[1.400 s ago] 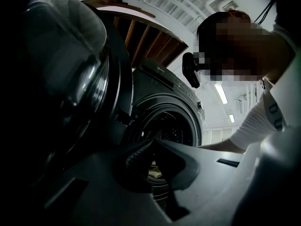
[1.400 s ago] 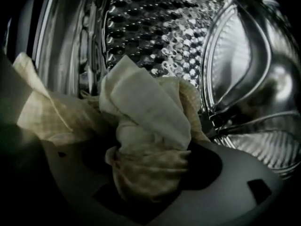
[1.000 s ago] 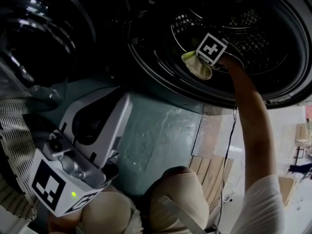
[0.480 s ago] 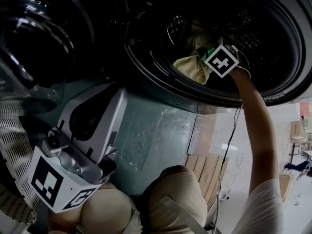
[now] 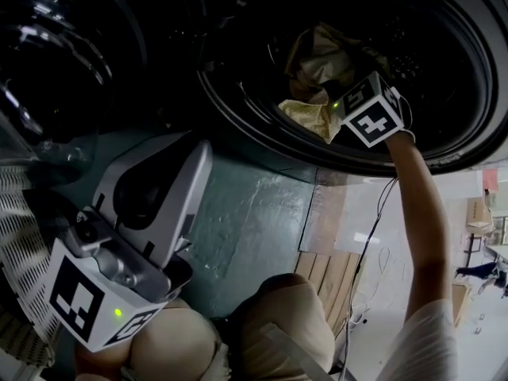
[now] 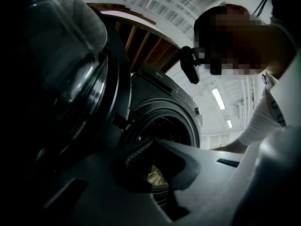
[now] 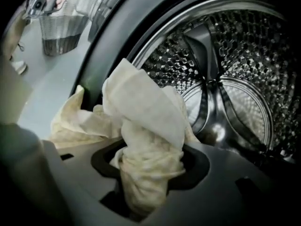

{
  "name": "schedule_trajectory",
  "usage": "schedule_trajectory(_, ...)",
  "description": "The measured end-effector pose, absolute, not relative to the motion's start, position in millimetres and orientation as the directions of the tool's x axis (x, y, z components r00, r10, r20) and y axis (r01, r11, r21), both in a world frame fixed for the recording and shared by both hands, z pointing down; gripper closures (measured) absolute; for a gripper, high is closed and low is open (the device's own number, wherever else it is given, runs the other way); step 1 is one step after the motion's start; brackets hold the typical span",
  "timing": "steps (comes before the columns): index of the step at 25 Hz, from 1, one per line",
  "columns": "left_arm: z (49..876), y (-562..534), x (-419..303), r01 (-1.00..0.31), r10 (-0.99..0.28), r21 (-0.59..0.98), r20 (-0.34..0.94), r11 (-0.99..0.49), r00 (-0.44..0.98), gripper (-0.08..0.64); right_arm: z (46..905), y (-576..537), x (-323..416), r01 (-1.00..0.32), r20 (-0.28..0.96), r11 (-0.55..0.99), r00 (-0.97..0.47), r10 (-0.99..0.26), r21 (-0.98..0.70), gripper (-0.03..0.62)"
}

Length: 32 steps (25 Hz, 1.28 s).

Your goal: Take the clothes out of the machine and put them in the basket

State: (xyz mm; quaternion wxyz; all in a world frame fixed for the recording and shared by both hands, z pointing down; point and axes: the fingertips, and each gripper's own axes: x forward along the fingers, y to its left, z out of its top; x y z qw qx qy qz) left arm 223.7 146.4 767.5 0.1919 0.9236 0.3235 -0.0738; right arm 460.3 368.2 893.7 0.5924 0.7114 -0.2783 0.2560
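A cream-yellow cloth is bunched between the jaws of my right gripper, which is shut on it. In the head view this gripper is inside the machine's round opening, and the cloth hangs from it over the lower rim. A brownish fold of cloth rises behind it. The perforated steel drum lies beyond. My left gripper waits low at the left, outside the machine, pointing at the opening. Its jaws meet at the tips with nothing between them.
The machine's glass door stands swung open at the upper left. A white lattice basket is at the left edge, also seen as a mesh basket. The person's arm and knees fill the lower right.
My right gripper has risen and shifted right inside the opening, pulling the cream cloth up with it so that more cloth shows. The left gripper has stayed where it was.
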Motion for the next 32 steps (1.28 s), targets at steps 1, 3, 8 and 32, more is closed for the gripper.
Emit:
schedule_trajectory(1, 767.6, 146.5, 224.3, 0.617, 0.56, 0.318, -0.258, -0.72, 0.787, 0.546, 890.2, 364.4, 459.2, -0.697, 0.689, -0.15, 0.717, -0.107, 0.701, 0.339)
schedule_trajectory(3, 763.1, 149.4, 222.3, 0.598, 0.544, 0.354, -0.248, -0.719, 0.802, 0.546, 880.7, 354.6, 453.0, -0.694, 0.68, -0.162, 0.72, -0.143, 0.701, 0.339)
schedule_trajectory(8, 711.2, 167.6, 171.9, 0.55, 0.529, 0.34, -0.161, -0.763, 0.833, 0.546, 850.4, 344.5, 411.4, -0.737, 0.712, -0.118, 0.675, -0.194, 0.666, 0.339)
schedule_trajectory(32, 343.9, 126.4, 96.8, 0.152, 0.214, 0.339, 0.153, -0.928, 0.965, 0.546, 540.8, 308.7, 183.2, -0.907, 0.768, -0.133, 0.409, -0.492, 0.399, 0.344)
